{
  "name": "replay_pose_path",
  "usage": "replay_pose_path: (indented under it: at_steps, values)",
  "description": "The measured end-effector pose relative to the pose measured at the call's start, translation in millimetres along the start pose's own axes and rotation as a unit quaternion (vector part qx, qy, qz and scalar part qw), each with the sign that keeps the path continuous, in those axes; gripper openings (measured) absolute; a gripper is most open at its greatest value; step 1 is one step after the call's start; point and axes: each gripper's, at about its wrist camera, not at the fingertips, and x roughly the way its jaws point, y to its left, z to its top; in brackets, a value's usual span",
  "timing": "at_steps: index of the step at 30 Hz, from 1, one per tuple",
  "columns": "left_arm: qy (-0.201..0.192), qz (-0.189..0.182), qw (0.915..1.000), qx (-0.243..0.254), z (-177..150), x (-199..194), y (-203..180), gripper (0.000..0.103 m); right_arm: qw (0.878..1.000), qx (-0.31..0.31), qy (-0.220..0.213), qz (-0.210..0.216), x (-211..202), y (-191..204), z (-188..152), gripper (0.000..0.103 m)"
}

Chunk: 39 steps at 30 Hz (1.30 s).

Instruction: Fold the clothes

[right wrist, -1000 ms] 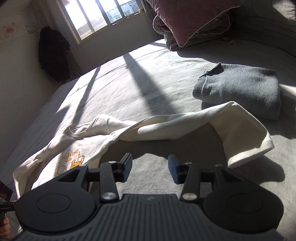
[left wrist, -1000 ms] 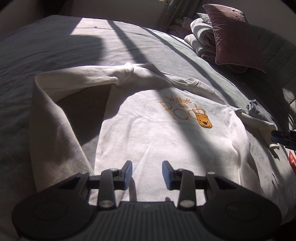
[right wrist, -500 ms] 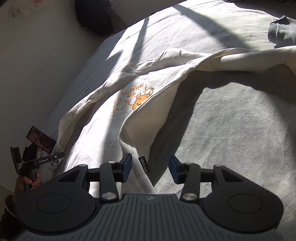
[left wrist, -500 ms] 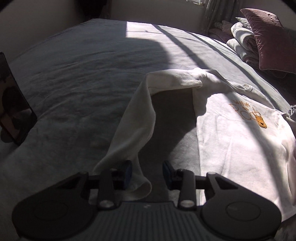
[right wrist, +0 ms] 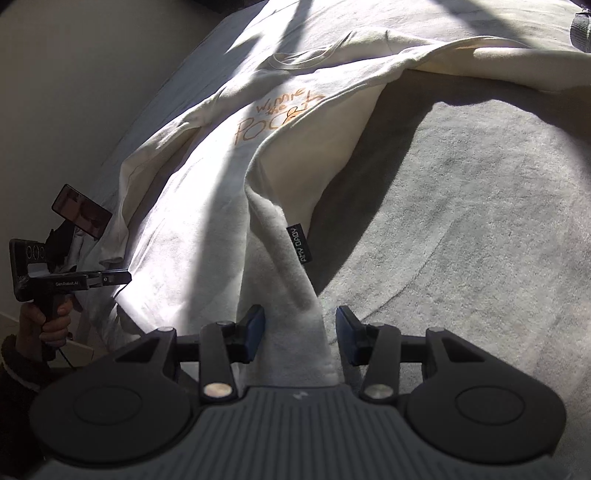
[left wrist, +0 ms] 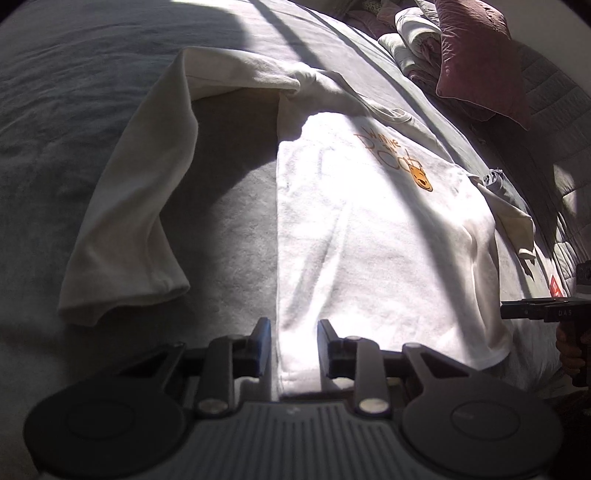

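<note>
Your cream sweatshirt (left wrist: 369, 229) lay spread front-up on the grey bed (left wrist: 55, 110), its orange print (left wrist: 395, 155) toward the head of the bed, where the mauve pillow (left wrist: 480, 62) leaned on a pile of bedding. One sleeve (left wrist: 136, 199) bent out and back down toward the foot edge, its cuff resting on the cover apart from the body of the garment. You held the left gripper (left wrist: 293, 349) at the hem corner on that side, its fingers parted with the sweatshirt's edge running between them; I could not tell whether the pads touched the cloth. Your right gripper (right wrist: 300, 338) sat at the opposite hem corner, fingers wide apart around a raised ridge of fabric, not closed on it. A small black label (right wrist: 300, 244) hung from that side seam just ahead. The other sleeve (right wrist: 517, 66) stretched away toward a folded grey garment (right wrist: 580, 26).
</note>
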Motion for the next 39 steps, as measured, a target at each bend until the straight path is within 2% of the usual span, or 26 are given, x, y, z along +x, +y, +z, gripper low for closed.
replay_pose_path:
  at_steps: [1,2,3,5,11,18,23,25,30,32,33,34,35,36,37,39]
  values:
    - [0.004,-0.002,1.0,0.0,-0.8,0.2,-0.5,0.021,1.0,-0.006,0.008,-0.011,0.7,2.3,-0.7,0.022]
    - [0.008,-0.003,1.0,-0.002,-0.4,-0.2,-0.3,0.012,1.0,-0.007,0.016,-0.019,-0.2,3.8,-0.5,0.01]
    - [0.012,-0.006,0.9999,-0.011,-0.3,-1.5,1.3,0.008,1.0,-0.002,0.022,-0.021,-3.0,4.5,0.2,0.009]
    - [0.02,-0.005,0.9995,-0.024,2.4,-5.2,1.3,0.004,0.999,0.01,0.023,-0.028,-13.6,5.9,1.0,0.009]
    - [0.014,-0.005,0.9996,-0.026,11.3,-39.8,-18.0,0.004,0.999,0.049,0.001,-0.021,-59.8,7.0,-3.7,0.008]
    - [0.035,-0.011,0.9993,-0.013,-2.5,-58.1,-39.3,0.003,0.997,0.074,-0.016,-0.005,-93.6,12.2,-20.9,0.007]
    - [0.057,-0.001,0.9984,0.001,-20.7,-53.7,-39.4,0.003,0.997,0.083,0.002,-0.01,-93.1,9.1,-40.4,0.005]
    - [0.065,0.005,0.9979,-0.002,-26.6,-48.6,-35.1,0.003,0.996,0.084,0.018,-0.016,-88.2,5.7,-48.0,0.001]
    - [0.088,0.026,0.9958,-0.005,-35.5,-28.0,-24.9,0.004,0.994,0.096,0.053,-0.019,-69.4,-6.4,-58.0,0.001]
    - [0.093,0.025,0.9953,-0.002,-33.6,-24.7,-22.9,0.007,0.993,0.099,0.062,-0.011,-62.7,-10.2,-56.1,0.002]
    - [0.093,0.026,0.9953,-0.002,-32.0,-24.1,-21.8,0.009,0.993,0.097,0.063,-0.011,-61.2,-10.4,-53.5,0.008]
    - [0.079,0.037,0.9962,-0.003,-27.9,-28.2,-20.3,0.017,0.993,0.095,0.063,-0.012,-60.6,-9.9,-50.1,0.012]
    - [0.065,0.047,0.9968,-0.005,-23.7,-32.2,-18.8,0.036,0.994,0.091,0.062,-0.011,-59.3,-8.1,-45.3,0.014]
    - [0.051,0.058,0.997,-0.006,-19.6,-36.2,-17.4,0.048,0.994,0.088,0.061,-0.01,-57.8,-5.6,-39.7,0.014]
    - [0.037,0.069,0.9969,-0.008,-15.4,-40.2,-15.9,0.067,0.995,0.084,0.059,-0.009,-56.3,-3.2,-34.2,0.014]
    - [0.009,0.09,0.9959,-0.011,-7.1,-47.9,-12.7,0.071,0.995,0.077,0.055,-0.006,-53.3,1.7,-23.2,0.018]
